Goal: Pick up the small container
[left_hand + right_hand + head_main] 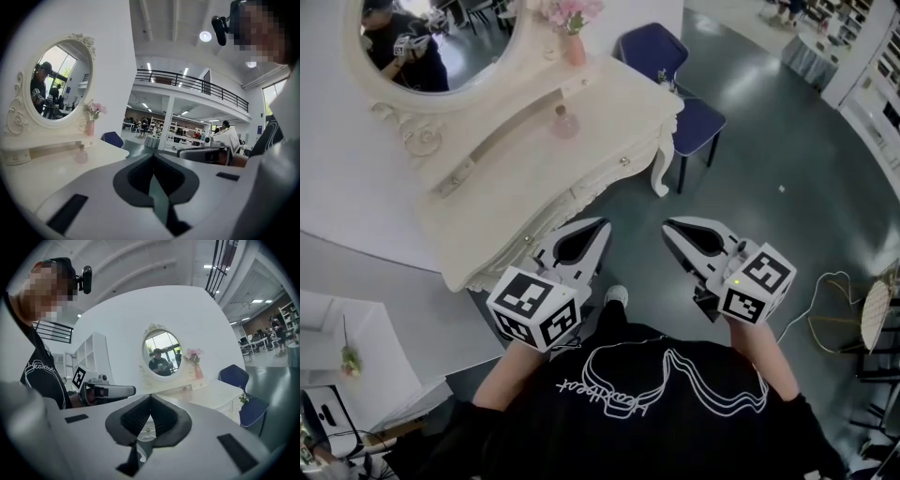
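Both claws hover in front of the person's chest, short of the white dressing table [614,98]. The left gripper [598,228] has its jaws pressed together on nothing, and so has the right gripper [669,227]. The small container [565,122], seemingly a pink bottle, stands on the tabletop below the oval mirror [441,42], well apart from both grippers

Small container [565,122] on dressing table [619,101], vase [575,49] behind, chair [696,124] right
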The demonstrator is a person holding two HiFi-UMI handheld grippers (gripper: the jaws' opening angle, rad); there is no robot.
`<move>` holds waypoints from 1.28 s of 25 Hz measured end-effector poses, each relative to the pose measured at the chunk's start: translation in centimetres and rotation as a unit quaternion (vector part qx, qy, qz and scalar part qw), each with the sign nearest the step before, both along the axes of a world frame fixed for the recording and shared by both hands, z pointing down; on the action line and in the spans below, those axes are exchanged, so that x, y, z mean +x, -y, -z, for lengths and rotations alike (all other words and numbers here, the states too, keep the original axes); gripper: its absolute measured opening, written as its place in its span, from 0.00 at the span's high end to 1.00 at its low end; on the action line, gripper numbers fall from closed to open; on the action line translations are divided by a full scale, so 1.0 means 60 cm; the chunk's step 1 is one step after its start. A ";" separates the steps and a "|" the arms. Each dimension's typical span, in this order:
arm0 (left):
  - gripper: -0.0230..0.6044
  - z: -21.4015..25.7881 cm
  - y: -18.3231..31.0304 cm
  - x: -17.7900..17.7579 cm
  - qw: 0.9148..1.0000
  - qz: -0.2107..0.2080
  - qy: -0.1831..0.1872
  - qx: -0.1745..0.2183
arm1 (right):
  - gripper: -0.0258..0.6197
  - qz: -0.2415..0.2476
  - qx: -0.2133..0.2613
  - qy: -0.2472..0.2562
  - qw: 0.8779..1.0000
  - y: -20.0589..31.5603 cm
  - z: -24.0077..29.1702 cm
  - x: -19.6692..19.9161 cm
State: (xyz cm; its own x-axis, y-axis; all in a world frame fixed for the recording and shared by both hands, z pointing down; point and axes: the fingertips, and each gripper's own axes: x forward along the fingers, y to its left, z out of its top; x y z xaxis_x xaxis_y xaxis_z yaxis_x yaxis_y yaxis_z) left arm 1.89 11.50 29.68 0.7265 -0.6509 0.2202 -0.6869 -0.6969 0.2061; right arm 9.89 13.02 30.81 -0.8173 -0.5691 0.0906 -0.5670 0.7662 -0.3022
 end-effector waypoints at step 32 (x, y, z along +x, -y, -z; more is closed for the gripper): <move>0.95 -0.015 0.382 -0.166 1.000 0.003 -0.010 -0.003 | 0.95 -0.021 -0.027 -0.003 0.999 0.370 -0.010 -0.149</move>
State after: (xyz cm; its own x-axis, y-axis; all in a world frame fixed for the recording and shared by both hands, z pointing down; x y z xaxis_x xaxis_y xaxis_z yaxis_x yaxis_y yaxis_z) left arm -8.10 -11.40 30.59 0.7269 -0.6539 0.2098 -0.6867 -0.6916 0.2239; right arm 0.93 -9.16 31.41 -0.7923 -0.5966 0.1277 -0.6002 0.7245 -0.3390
